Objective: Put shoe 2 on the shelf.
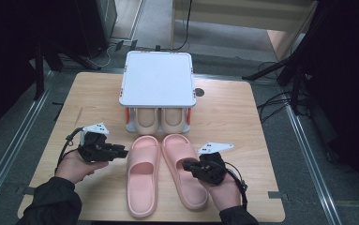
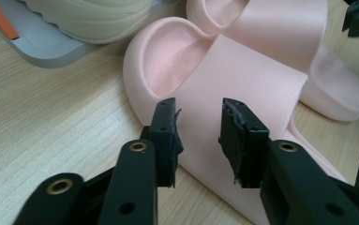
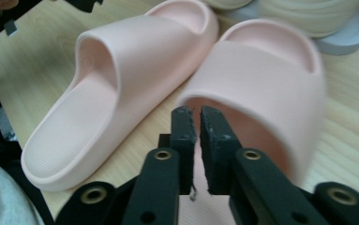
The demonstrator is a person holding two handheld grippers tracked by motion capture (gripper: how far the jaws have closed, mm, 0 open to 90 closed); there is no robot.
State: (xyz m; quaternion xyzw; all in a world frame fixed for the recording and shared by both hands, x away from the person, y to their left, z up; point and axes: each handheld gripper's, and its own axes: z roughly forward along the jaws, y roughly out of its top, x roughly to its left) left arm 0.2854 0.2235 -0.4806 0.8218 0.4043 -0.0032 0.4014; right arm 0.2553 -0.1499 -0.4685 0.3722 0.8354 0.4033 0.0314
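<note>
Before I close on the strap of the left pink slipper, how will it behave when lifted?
The left pink slipper looks like thick moulded foam, so probably light and fairly stiff. Its broad strap may squash slightly between the pads. The matte, dimpled surface suggests decent grip. Lifted by the strap, the long heel end may sag downward. The left gripper is open beside it.

Lab: tripod legs (image 1: pixel 280 70), floor cables (image 1: pixel 273 105), lone wooden table (image 1: pixel 243 126).

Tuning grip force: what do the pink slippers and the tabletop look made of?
Pink slippers: likely soft moulded foam such as EVA, matte; one-piece thick rounded walls, fine dimpled footbed.
Tabletop: light wood or wood-look laminate, smooth with low sheen; straight grain lines show, but solid or veneer can't be told.
</note>
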